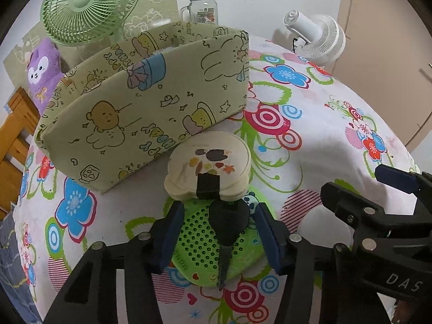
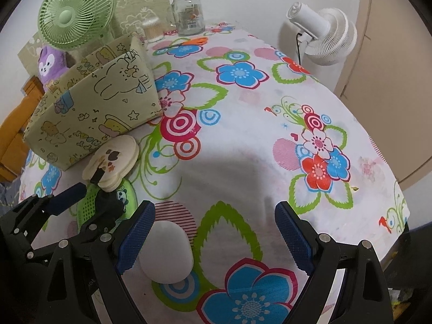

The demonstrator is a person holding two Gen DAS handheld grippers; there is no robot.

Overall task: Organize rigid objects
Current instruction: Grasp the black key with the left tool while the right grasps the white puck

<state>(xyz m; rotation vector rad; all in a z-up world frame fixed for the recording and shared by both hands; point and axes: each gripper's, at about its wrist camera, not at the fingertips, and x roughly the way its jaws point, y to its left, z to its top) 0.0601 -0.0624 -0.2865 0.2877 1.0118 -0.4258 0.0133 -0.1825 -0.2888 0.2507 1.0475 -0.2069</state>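
A cream round compact with a black clip lies on the flowered cloth in front of a pale green fabric box. A green perforated paddle with a black handle lies under and between my left gripper, which is open with its blue pads either side of it. A white oval object lies beside the left pad of my right gripper, which is open and empty. The compact and the box also show in the right wrist view.
A green desk fan, a glass jar with a green lid and a purple plush stand behind the box. A white clip fan stands at the table's far right edge. Orange scissors lie near the jar.
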